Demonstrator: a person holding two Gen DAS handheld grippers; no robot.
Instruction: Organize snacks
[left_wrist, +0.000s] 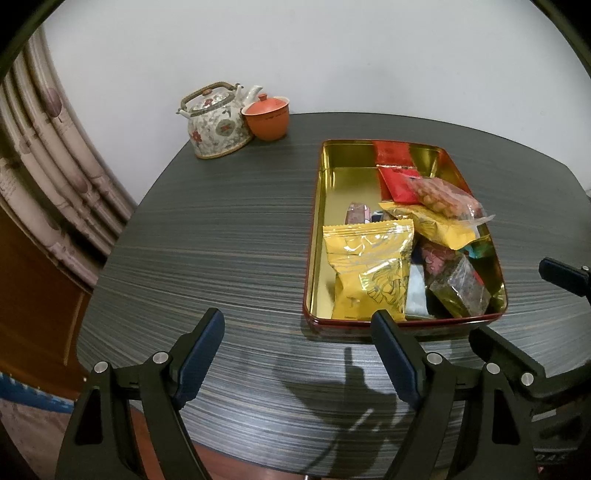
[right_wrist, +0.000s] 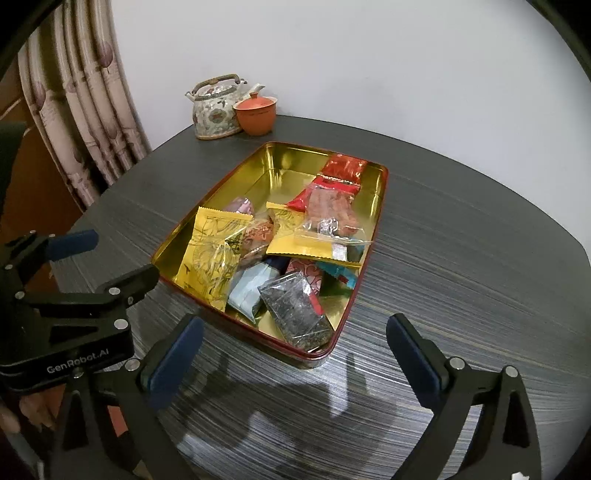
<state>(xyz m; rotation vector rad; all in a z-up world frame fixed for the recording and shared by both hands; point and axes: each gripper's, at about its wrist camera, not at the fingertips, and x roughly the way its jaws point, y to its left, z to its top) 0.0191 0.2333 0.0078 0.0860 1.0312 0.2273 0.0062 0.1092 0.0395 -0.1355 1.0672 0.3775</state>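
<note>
left gripper (left_wrist: 297, 354): black two-finger gripper with blue pads, jaws well apart, nothing between them, over bare table at the tin's 7 o'clock corner.
right gripper (right_wrist: 295, 354): same build, jaws spread very wide, nothing held, over the table at the tin's near short edge, 6 o'clock.
table (left_wrist: 221, 240): dark grey striped wood-grain top, gripper shadows on the near part.
tin (right_wrist: 236, 177): shallow rectangular metal tray, gold inside, red rim, open, flat on the table just beyond both grippers.
snacks: all in the tin, heaped toward its near half.
dark packet (right_wrist: 301, 314): clear bag of dark bits, nearest, at the tin's 6 o'clock end.
yellow packet (left_wrist: 369, 269): glossy yellow foil pouch with line drawing, leaning at the near left wall, 7 o'clock.
second yellow packet (right_wrist: 295, 236): mid-tin, under a clear bag of reddish-brown snacks (right_wrist: 332, 218).
red packets (right_wrist: 343, 170): red wrappers, far right, 1 o'clock.
far left of tin: bare gold floor.
teapot (left_wrist: 218, 122): floral ceramic, metal bail handle, table's far edge, 11 o'clock.
lidded cup (left_wrist: 266, 116): orange clay, touching the teapot's right side.
curtain (right_wrist: 85, 110): beige pleated, far left.
</note>
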